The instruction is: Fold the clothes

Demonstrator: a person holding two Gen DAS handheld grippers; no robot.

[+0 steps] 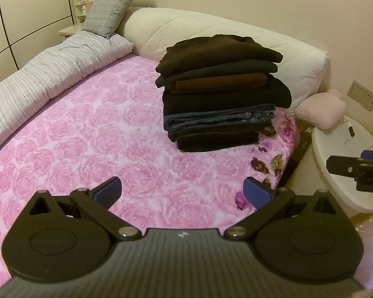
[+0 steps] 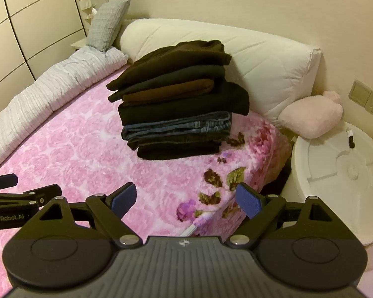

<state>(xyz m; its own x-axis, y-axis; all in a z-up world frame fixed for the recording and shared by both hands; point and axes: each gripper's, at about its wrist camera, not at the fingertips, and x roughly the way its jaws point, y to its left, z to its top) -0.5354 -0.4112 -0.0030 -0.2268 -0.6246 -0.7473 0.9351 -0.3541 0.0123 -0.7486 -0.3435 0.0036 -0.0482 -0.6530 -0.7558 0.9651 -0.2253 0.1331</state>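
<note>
A tall stack of folded dark clothes (image 1: 221,92) (image 2: 179,99) rests on the pink rose-patterned bedspread (image 1: 87,134) (image 2: 74,144), close to the white headboard cushion. Black, brown and blue denim pieces lie in it, the top one dark brown. My left gripper (image 1: 182,192) hovers open over the spread, short of the stack, with nothing between its blue pads. My right gripper (image 2: 186,198) is also open and empty, near the bed's right corner. Each gripper shows at the edge of the other's view.
A grey striped duvet (image 1: 37,74) runs along the bed's left side, with a grey pillow (image 1: 109,12) at its head. A white round nightstand (image 2: 335,173) with a marker stands right of the bed, a pink plush (image 2: 313,116) above it. Wardrobe doors lie left.
</note>
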